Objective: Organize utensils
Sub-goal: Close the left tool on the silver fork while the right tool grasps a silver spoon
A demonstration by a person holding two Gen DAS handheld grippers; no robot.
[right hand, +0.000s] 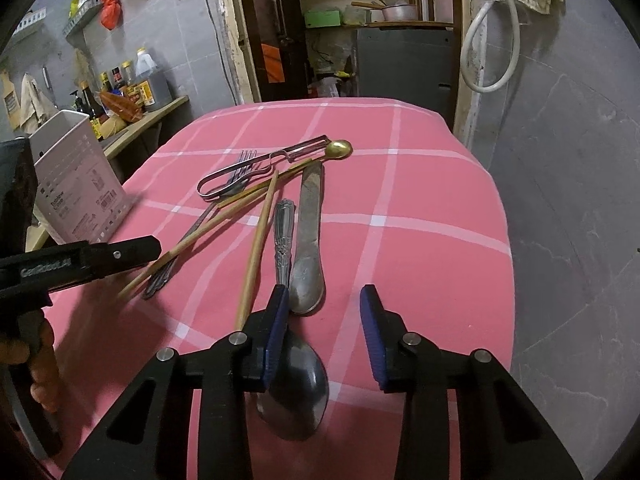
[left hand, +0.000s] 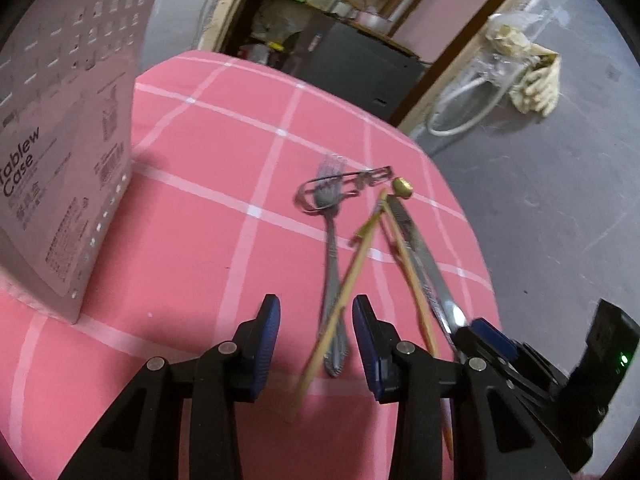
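Utensils lie on the pink checked tablecloth (right hand: 420,184): a steel fork (left hand: 330,240), a wire-handled peeler (right hand: 256,166), two wooden chopsticks (right hand: 256,248), a gold spoon (right hand: 340,147), a butter knife (right hand: 308,240) and a large steel spoon (right hand: 294,388). My left gripper (left hand: 314,332) is open, its jaws either side of the fork handle and one chopstick (left hand: 340,300). My right gripper (right hand: 324,332) is open above the large spoon and the knife handle. The pale tableware case (left hand: 52,168) stands at the left.
The table edge drops to a grey floor (right hand: 580,240) on the right. Behind the table is a doorway with shelves (right hand: 360,20). A counter with bottles (right hand: 120,88) stands at the far left. The other gripper (left hand: 560,368) shows at the left wrist view's right edge.
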